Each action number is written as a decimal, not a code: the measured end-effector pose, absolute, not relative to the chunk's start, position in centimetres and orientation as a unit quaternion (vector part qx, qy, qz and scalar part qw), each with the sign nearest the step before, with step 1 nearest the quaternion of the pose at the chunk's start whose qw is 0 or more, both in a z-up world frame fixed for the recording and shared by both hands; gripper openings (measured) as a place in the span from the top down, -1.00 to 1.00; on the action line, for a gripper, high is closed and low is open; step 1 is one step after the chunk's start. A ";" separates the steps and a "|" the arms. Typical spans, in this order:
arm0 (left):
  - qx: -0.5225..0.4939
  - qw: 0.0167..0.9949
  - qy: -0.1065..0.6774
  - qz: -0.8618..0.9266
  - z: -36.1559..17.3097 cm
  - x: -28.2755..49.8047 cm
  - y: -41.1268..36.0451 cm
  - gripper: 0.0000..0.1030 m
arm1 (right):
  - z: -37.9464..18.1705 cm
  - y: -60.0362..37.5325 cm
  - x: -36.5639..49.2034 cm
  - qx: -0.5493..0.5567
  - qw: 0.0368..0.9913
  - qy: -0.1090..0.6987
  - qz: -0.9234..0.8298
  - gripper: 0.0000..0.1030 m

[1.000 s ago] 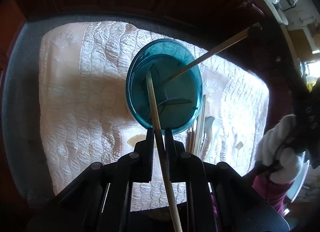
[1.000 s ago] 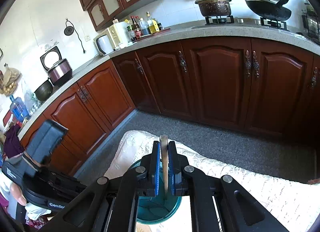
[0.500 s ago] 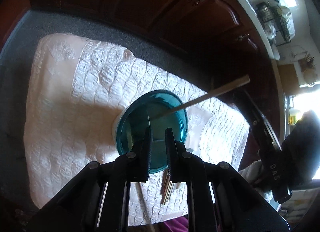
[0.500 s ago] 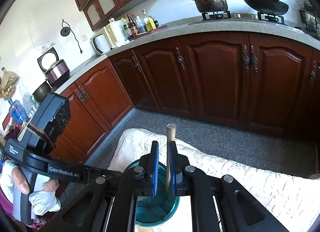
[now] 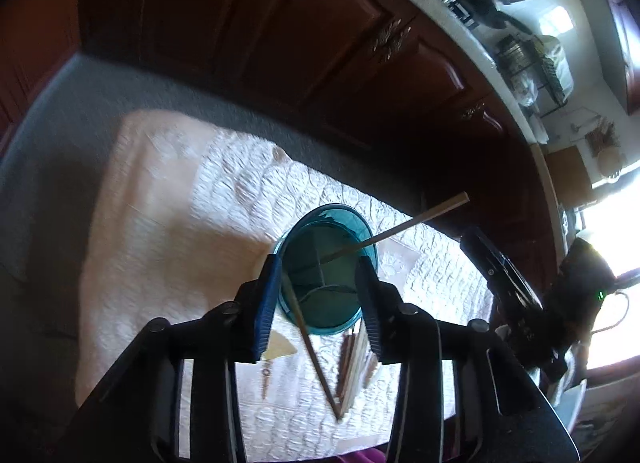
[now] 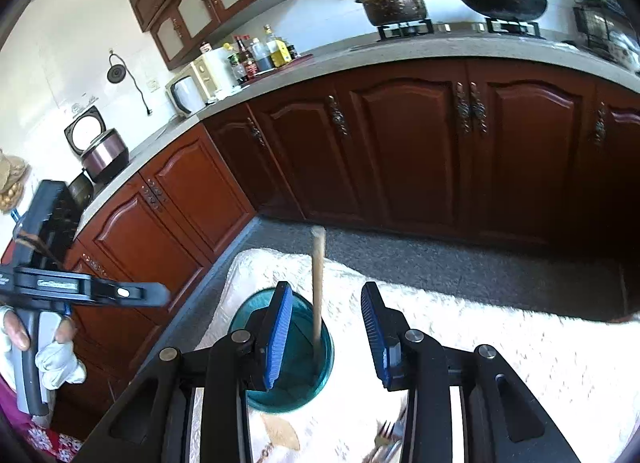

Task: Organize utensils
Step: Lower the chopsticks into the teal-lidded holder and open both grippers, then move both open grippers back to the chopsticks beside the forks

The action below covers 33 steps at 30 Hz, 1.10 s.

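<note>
A teal cup (image 5: 326, 279) stands on the white quilted cloth (image 5: 168, 247). Two wooden chopsticks lean in it: one chopstick (image 5: 400, 229) tilts right, the other chopstick (image 5: 308, 339) tilts toward the camera. My left gripper (image 5: 316, 303) hovers above the cup. Its jaws are opening, and the near chopstick passes between them untouched. In the right wrist view the cup (image 6: 302, 379) sits below my right gripper (image 6: 324, 331). Its jaws are also opening, with an upright chopstick (image 6: 318, 283) free between them.
Several loose chopsticks (image 5: 354, 363) lie on the cloth just before the cup, and a fork (image 6: 384, 431) lies near the right gripper. Dark wooden cabinets (image 6: 400, 151) line the far side beyond a grey floor strip (image 6: 440, 259). A gloved hand (image 6: 56, 359) holds the left gripper's handle.
Both grippers have let go of their chopsticks and their jaws have spread. The left gripper has drawn up and back from the cup. Both chopsticks now rest in the cup.
</note>
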<state>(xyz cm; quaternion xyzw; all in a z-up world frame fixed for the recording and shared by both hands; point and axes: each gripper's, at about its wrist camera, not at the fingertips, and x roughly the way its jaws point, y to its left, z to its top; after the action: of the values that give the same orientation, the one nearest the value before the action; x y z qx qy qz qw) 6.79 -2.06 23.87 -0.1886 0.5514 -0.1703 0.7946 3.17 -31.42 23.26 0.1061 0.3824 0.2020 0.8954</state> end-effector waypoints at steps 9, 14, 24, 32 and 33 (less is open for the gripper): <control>-0.116 0.866 0.467 -0.138 27.0 -0.7 -0.8 -0.03 | 22.5 -33.2 -2.6 0.080 0.899 0.392 0.180 0.17; -0.078 0.890 0.433 -0.118 25.9 -5.0 -1.8 -0.03 | 19.8 -34.8 -5.5 0.086 0.892 0.415 0.156 0.17; -0.023 0.908 0.406 -0.103 21.0 -9.3 -5.9 -0.03 | 15.7 -35.7 -9.3 0.103 0.876 0.451 0.134 0.17; -0.017 0.908 0.404 -0.105 18.6 -10.0 -8.4 -0.04 | 14.2 -36.0 -10.9 0.110 0.876 0.456 0.113 0.17; -0.016 0.908 0.405 -0.106 18.2 -9.9 -8.8 -0.03 | 14.0 -36.0 -11.0 0.110 0.875 0.459 0.112 0.17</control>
<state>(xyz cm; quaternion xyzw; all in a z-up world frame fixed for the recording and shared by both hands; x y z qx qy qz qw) -9.91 -8.85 18.16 -0.0159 0.4053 -0.1056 0.9079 -11.03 -36.00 14.04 0.1098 0.4588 0.1116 0.8746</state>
